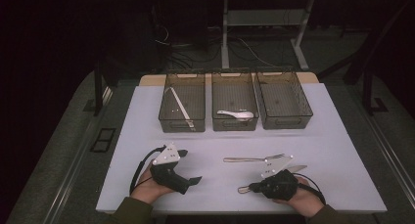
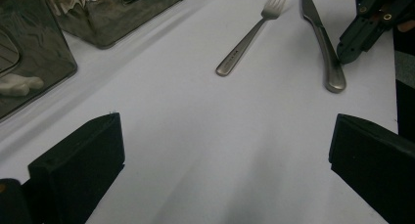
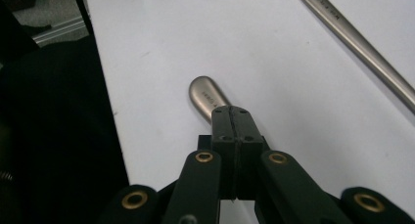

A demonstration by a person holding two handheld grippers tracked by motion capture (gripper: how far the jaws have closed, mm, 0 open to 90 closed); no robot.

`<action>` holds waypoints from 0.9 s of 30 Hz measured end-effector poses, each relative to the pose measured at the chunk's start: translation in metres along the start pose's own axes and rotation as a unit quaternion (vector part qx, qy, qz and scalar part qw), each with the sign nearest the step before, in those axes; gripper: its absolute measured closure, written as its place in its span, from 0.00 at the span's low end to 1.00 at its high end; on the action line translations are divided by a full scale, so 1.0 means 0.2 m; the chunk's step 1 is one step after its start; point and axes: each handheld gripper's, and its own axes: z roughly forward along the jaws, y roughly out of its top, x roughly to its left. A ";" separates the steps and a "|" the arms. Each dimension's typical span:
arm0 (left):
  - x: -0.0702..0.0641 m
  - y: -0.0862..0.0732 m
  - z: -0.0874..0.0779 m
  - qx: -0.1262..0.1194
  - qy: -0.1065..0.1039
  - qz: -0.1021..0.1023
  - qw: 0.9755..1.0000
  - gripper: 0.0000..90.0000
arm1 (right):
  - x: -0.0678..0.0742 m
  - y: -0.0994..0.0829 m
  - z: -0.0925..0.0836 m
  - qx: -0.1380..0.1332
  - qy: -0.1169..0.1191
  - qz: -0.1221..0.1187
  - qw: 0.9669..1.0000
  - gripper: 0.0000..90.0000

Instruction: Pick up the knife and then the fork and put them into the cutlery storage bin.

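A metal fork (image 1: 253, 159) (image 2: 249, 33) lies on the white table (image 1: 220, 141), tines to the right in the high view. Just in front of it lies a metal knife (image 1: 296, 168) (image 2: 323, 43). My right gripper (image 1: 250, 187) (image 3: 232, 114) is shut, pads pressed together with nothing between them. Its tips hover right over the knife's handle end (image 3: 203, 94); whether they touch it I cannot tell. The fork's handle (image 3: 362, 45) runs past at the upper right of the right gripper view. My left gripper (image 1: 190, 166) (image 2: 225, 160) rests open at the front left, pointing at both pieces.
Three clear bins stand in a row at the back: the left bin (image 1: 182, 125) holds a long white utensil (image 1: 178, 104), the middle bin (image 1: 235, 126) a white spoon (image 1: 237, 115), the right bin (image 1: 286, 122) nothing. The table's front edge (image 3: 105, 87) lies close beside the right gripper.
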 end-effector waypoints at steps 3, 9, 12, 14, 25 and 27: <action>0.00 0.00 0.00 0.000 0.000 0.001 1.000 0.00 | -0.01 0.02 0.02 -0.001 0.002 0.000 1.000 1.00; 0.00 0.00 0.00 -0.001 -0.001 0.000 1.000 0.00 | -0.04 0.05 0.04 -0.004 -0.001 0.002 1.000 1.00; 0.00 0.00 0.00 -0.001 -0.001 0.000 1.000 0.00 | -0.07 0.06 0.05 -0.005 0.000 0.004 1.000 1.00; 0.00 0.00 0.00 -0.001 0.000 0.001 1.000 0.00 | -0.07 0.07 0.06 -0.006 0.002 0.004 1.000 1.00; 0.00 0.00 -0.01 -0.002 -0.001 0.000 1.000 0.00 | -0.10 0.08 -0.01 -0.022 0.016 0.006 1.000 0.81; 0.00 0.00 -0.01 -0.002 -0.001 -0.001 1.000 0.00 | -0.11 0.09 -0.05 -0.029 0.013 0.008 0.999 0.74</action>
